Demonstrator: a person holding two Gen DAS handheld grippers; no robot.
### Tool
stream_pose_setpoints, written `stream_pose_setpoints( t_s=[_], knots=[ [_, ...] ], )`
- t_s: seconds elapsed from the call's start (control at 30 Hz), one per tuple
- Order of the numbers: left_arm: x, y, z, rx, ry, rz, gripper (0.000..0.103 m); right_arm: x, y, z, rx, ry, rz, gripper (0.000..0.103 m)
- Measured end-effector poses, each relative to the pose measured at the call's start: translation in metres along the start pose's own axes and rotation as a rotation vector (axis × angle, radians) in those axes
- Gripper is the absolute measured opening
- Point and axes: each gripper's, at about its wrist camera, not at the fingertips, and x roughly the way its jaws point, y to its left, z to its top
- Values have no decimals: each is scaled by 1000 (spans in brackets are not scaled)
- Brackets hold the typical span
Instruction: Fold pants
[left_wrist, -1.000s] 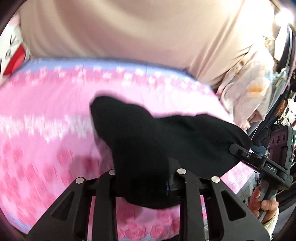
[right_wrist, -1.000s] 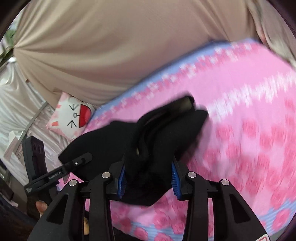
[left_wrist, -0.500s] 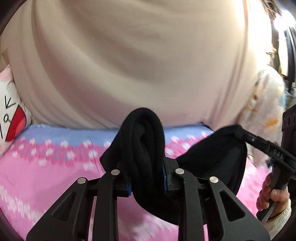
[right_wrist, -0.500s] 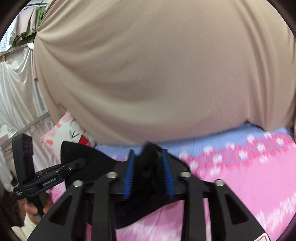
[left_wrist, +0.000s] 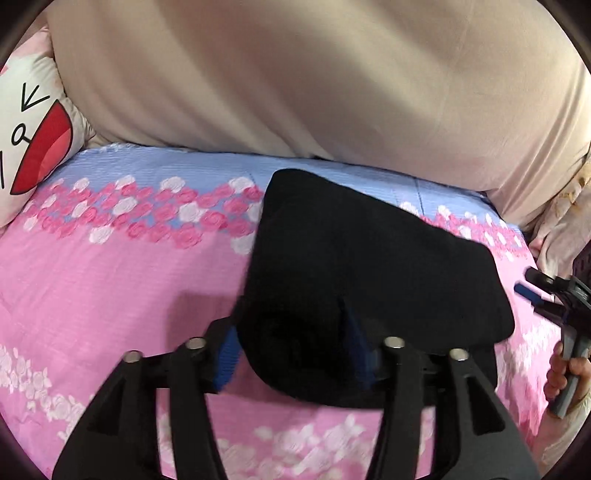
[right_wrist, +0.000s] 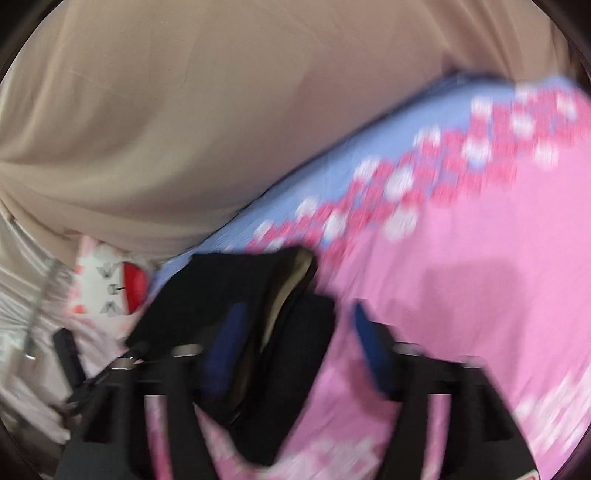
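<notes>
Both grippers, left (left_wrist: 291, 354) and right (right_wrist: 295, 341), sit at the near edge of the pants (left_wrist: 369, 266) on the bed (left_wrist: 110, 288). Jaws spread, apparently letting the fold lie flat, though the right view is blurred.

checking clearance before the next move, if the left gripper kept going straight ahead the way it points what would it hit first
The black pants: the left gripper has its jaws spread with the folded fabric lying between and just ahead of them, on the pink floral bedsheet. Beyond the pants hangs the beige curtain, though depth is hard to judge.
</notes>
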Motion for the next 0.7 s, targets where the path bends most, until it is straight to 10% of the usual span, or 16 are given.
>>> stream_pose_setpoints(
  t_s=[0.13,0.4,0.47,0.53,0.7],
  knots=[
    [-3,3,-3,2,-21,15,95,18,9,-32,43,83,-1,76],
    [42,30,-9,-165,115,-33,95,67,32,-51,46,113,-30,80],
    [59,40,-14,-242,166,-66,78,78,38,-46,12,111,-25,47],
    [54,26,-9,-188,138,-89,44,76,53,-30,-70,91,-39,41],
    [34,-12,10,-84,19,-74,46,32,115,22,-350,-84,-110,37]
  ],
)
